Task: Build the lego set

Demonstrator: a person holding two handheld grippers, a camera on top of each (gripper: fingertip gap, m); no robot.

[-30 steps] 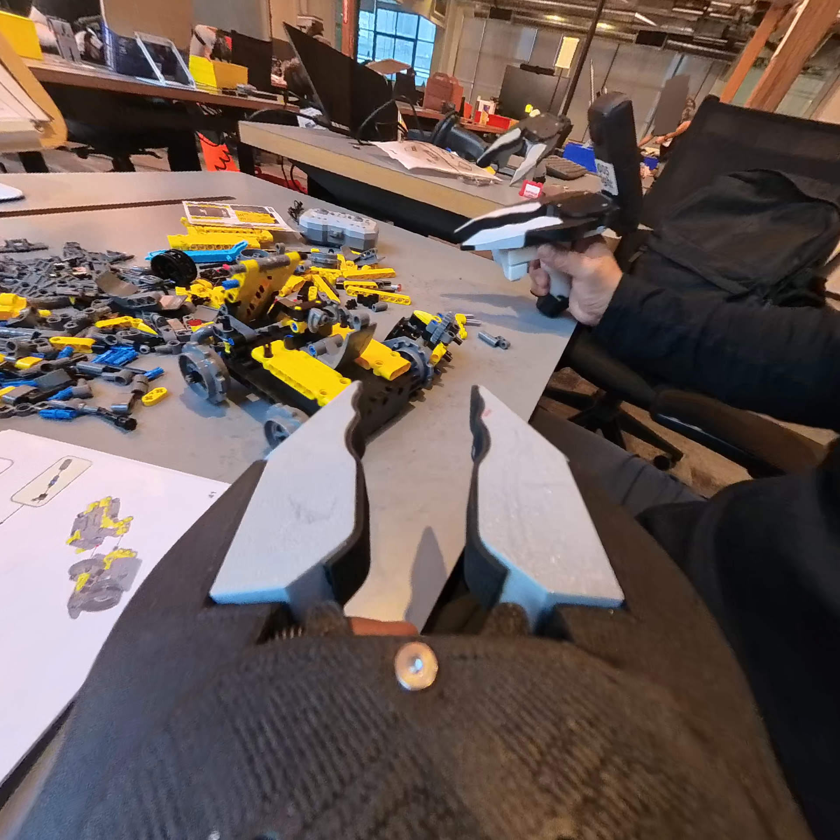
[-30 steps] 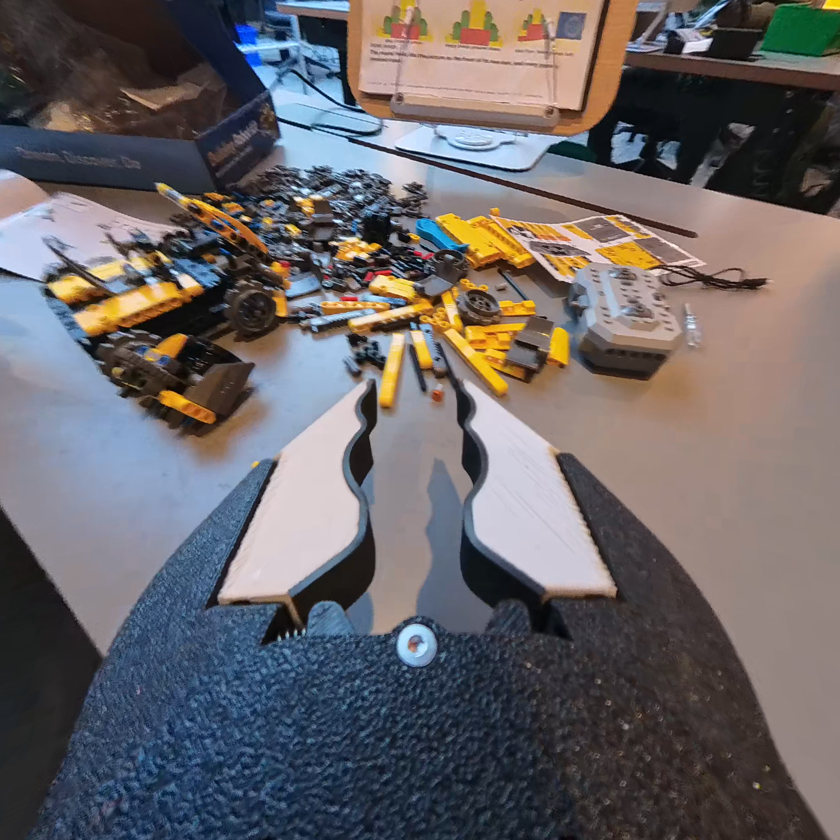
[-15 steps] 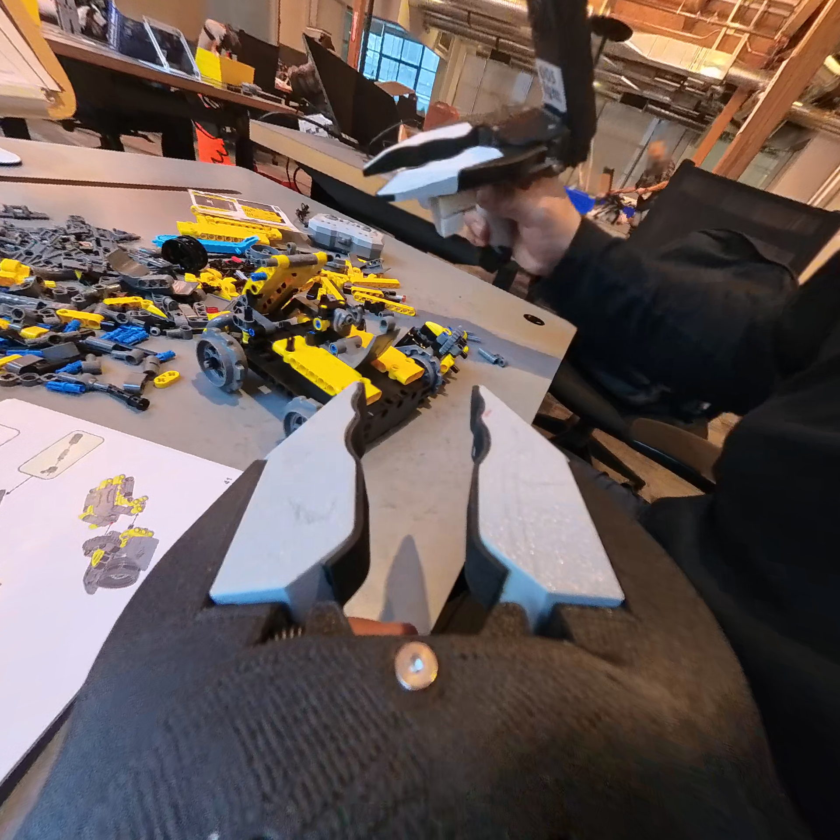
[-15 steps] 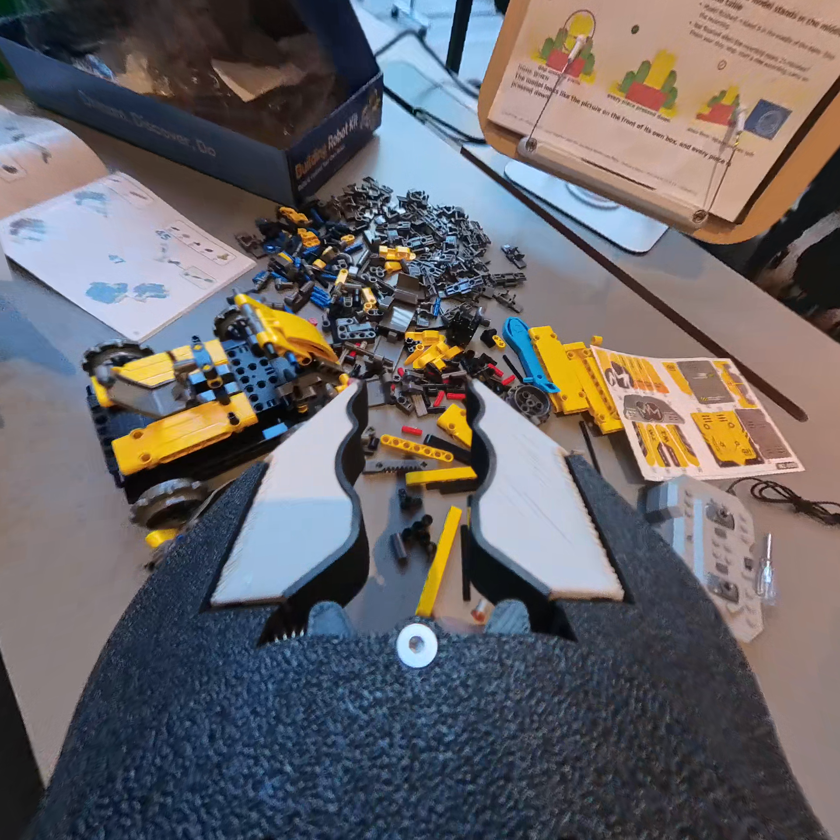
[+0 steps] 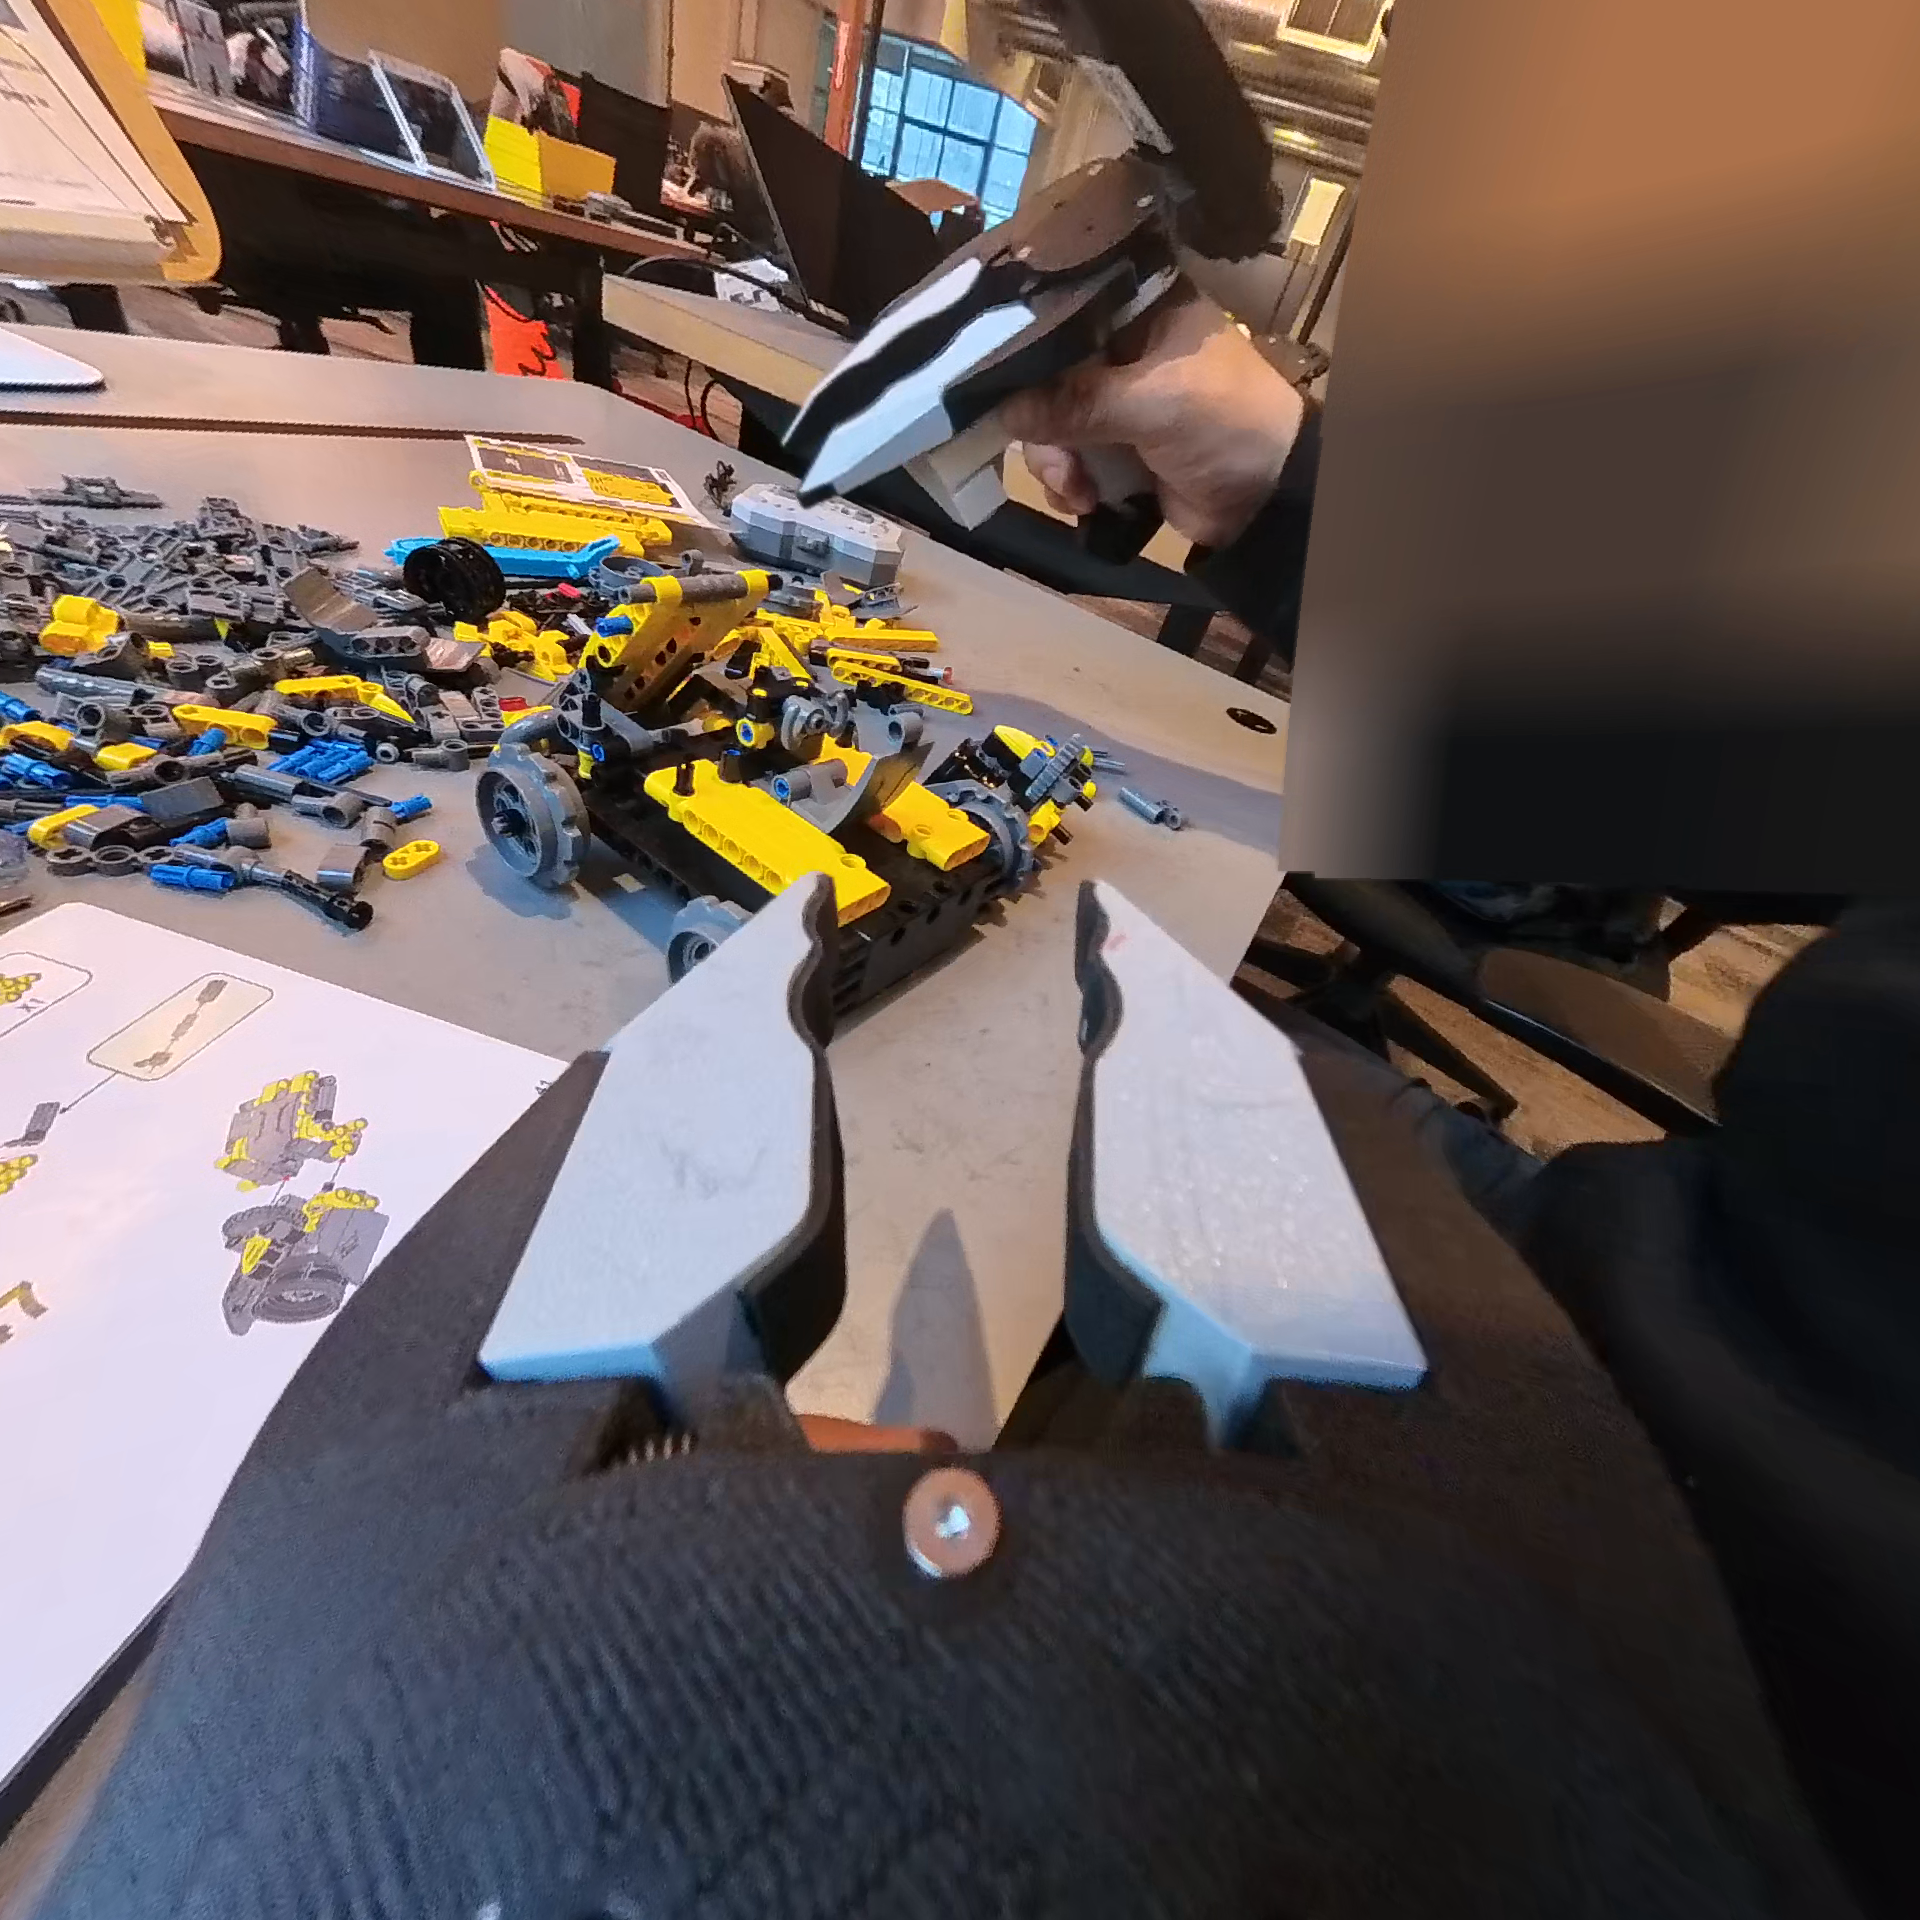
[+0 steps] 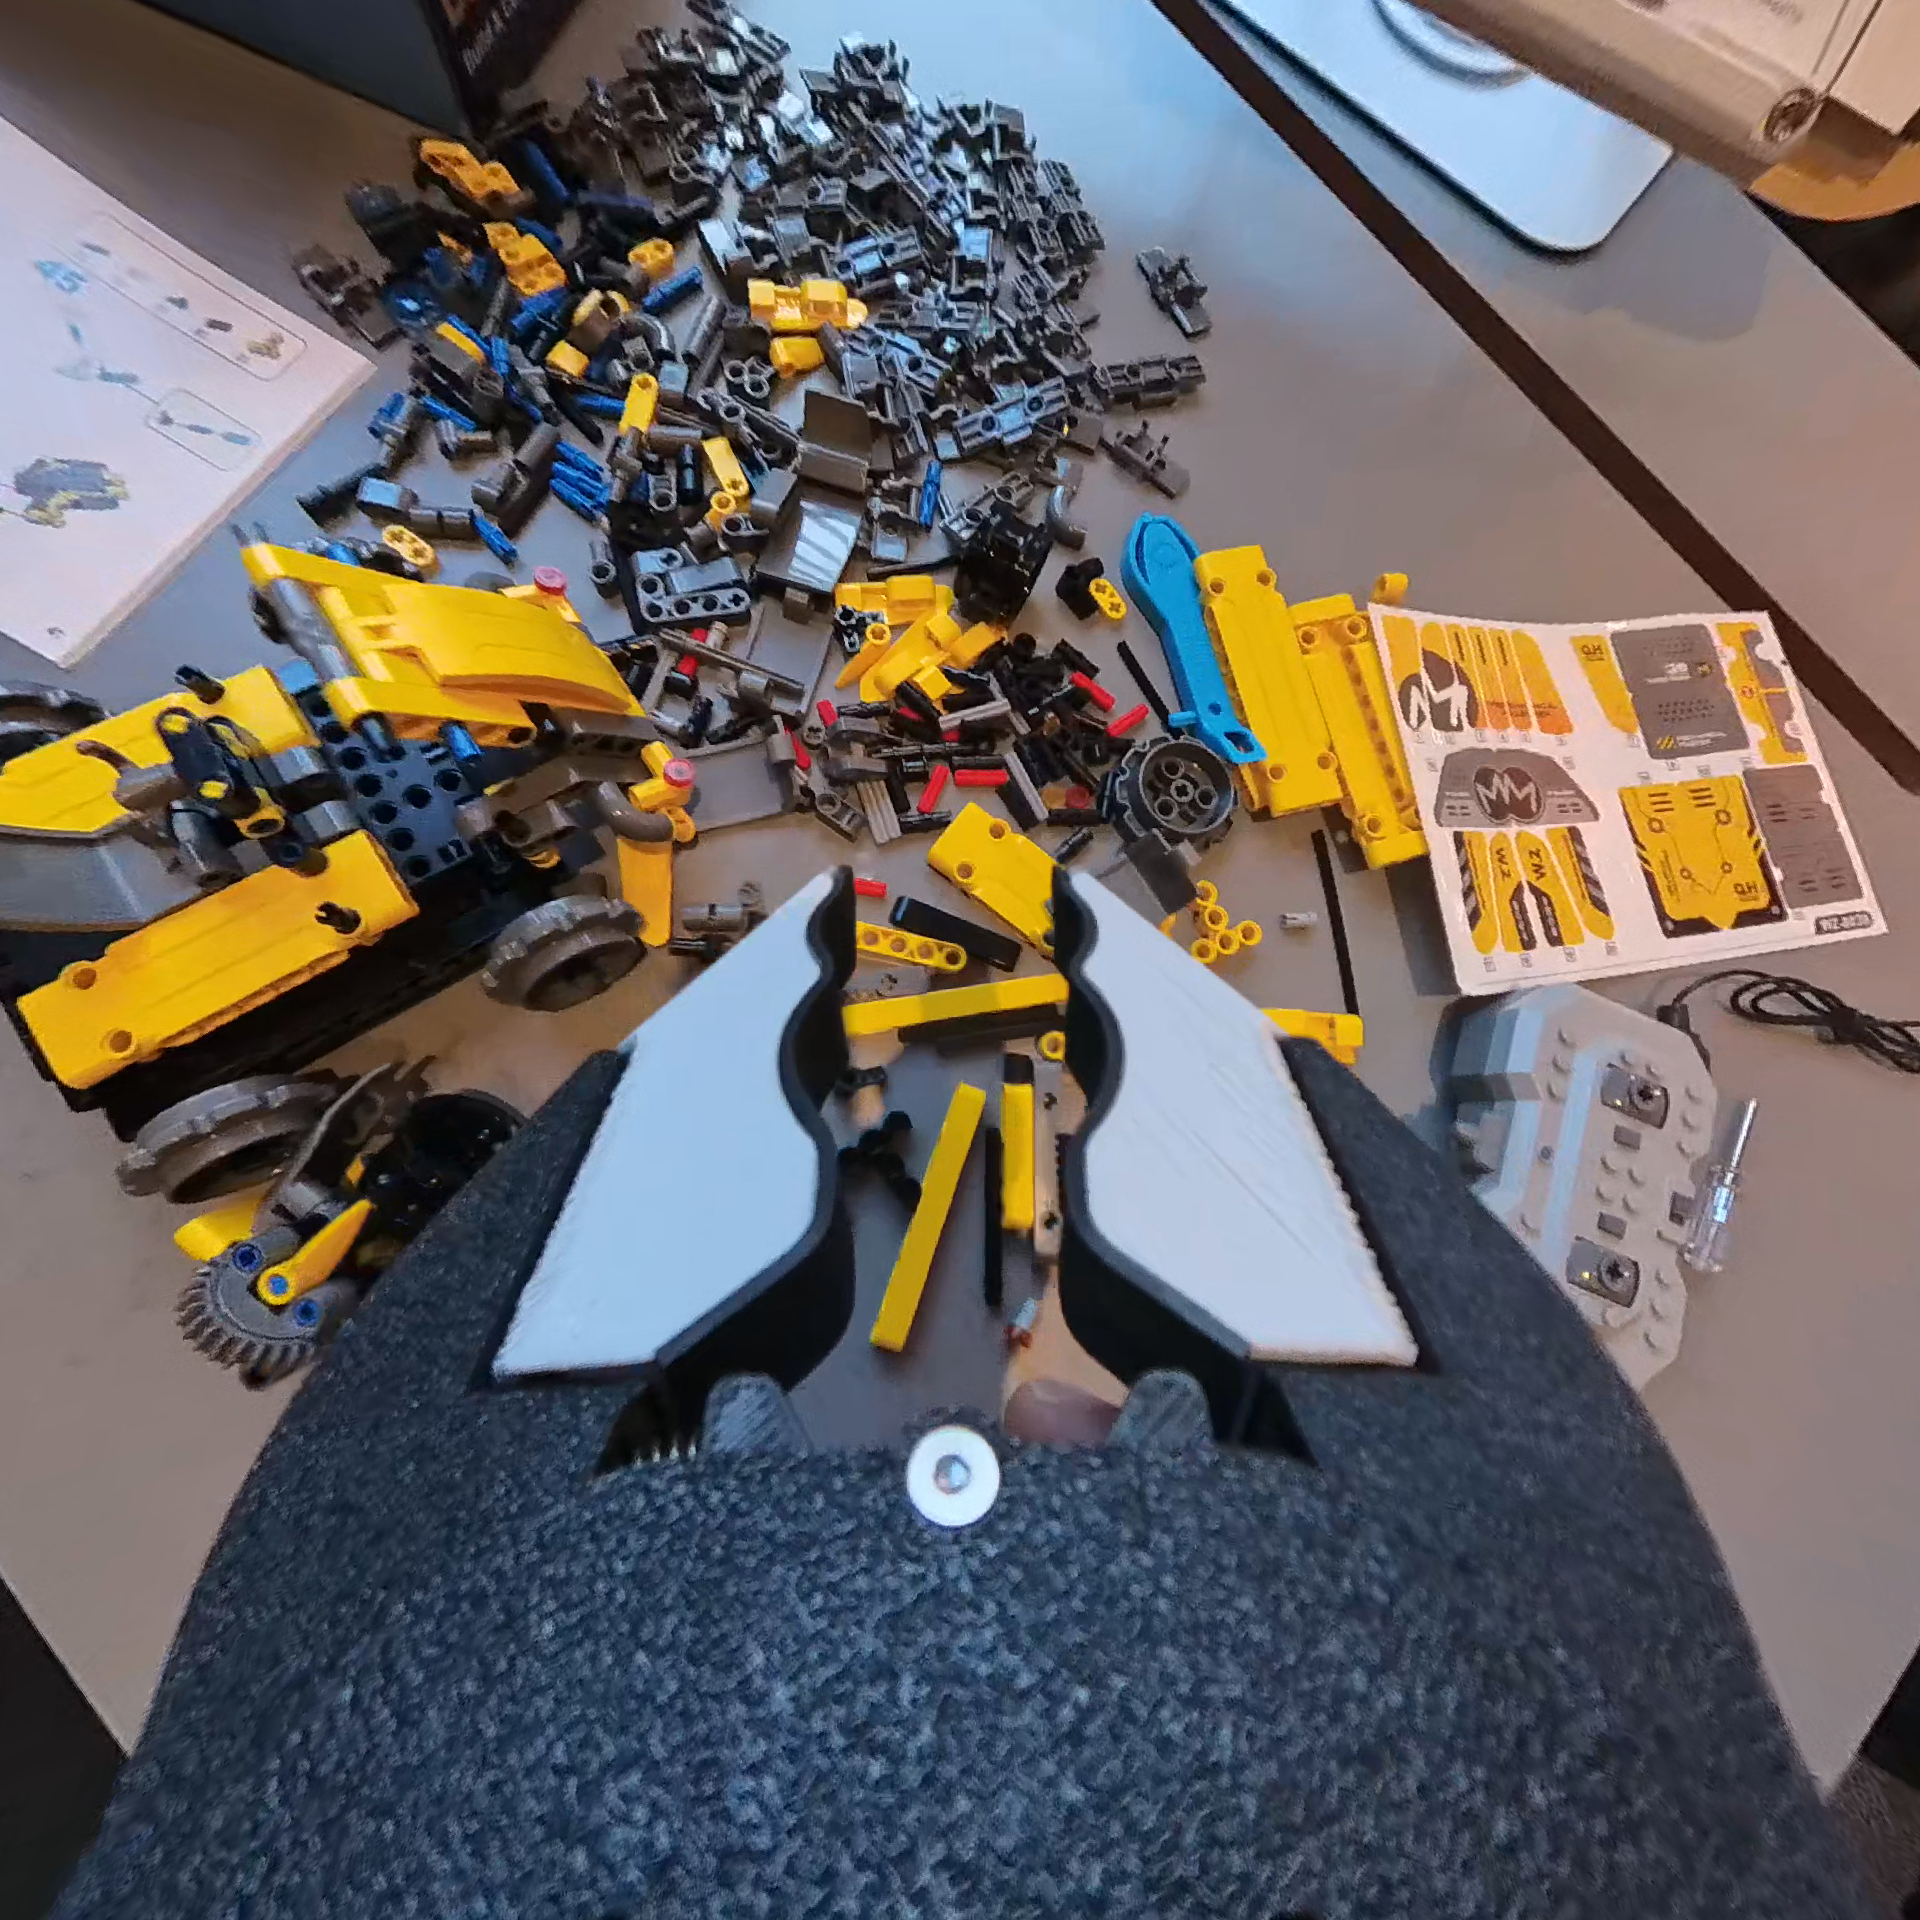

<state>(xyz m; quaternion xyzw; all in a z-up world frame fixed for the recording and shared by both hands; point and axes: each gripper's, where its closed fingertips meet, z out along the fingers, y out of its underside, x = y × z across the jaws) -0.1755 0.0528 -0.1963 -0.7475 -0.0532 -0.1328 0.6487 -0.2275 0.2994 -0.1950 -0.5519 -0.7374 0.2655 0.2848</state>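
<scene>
Left wrist view: a blurred patch covers the upper right, and the instruction booklet (image 5: 156, 1195) is cut by the left edge. Right wrist view: the part-built vehicle (image 6: 291, 831) runs off the left edge — the box (image 6: 488, 52) is cropped at top.

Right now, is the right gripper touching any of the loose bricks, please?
Apart: left wrist view shows the right gripper held in air above the table, jaws empty.

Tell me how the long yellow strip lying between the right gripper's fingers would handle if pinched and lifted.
The long yellow strip looks thin, rigid and probably light. Lying flat on the table, it offers little edge, so open right gripper might slip. It seems flat-sided, unlikely to roll.
</scene>
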